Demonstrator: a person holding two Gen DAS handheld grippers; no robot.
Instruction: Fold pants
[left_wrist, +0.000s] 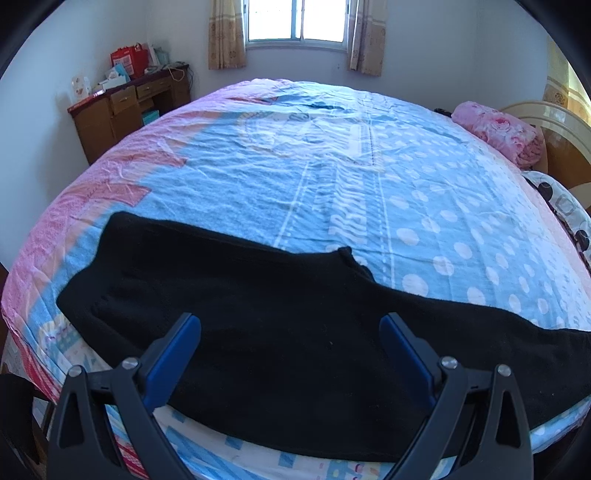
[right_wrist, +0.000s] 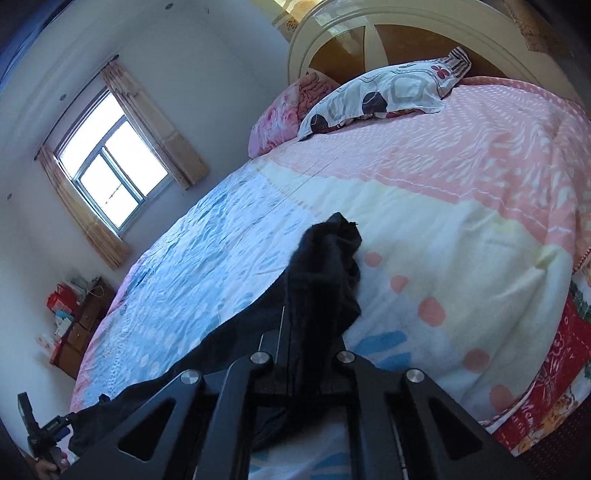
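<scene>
The black pants (left_wrist: 280, 332) lie spread across the near edge of the bed (left_wrist: 258, 184), on a quilt patterned in blue, pink and white. In the left wrist view the garment runs from the left side of the bed to the right edge of the picture, with a small peak of fabric rising along its far edge near the middle.

The left tool (left_wrist: 290, 325) hangs above the pants with its jaws wide apart. Its 2 blue-padded fingers (left_wrist: 173, 354) stand well clear of each other, the cloth showing between them, and neither pad presses on anything.

In the right wrist view the right tool (right_wrist: 306, 332) has its jaws drawn together on a bunch of the pants (right_wrist: 325, 266). The dark fabric rises in a crumpled ridge straight ahead of the closed fingers and stands up off the quilt, while the rest of the garment trails away to the lower left.

At the head of the bed a spotted pillow (right_wrist: 384, 96) rests against a curved headboard (right_wrist: 332, 33), with a pink floral bundle (right_wrist: 277, 114) beside it. A curtained window (left_wrist: 299, 20) sits in the far wall, and a wooden desk (left_wrist: 125, 107) piled with boxes and bags stands in the corner.
</scene>
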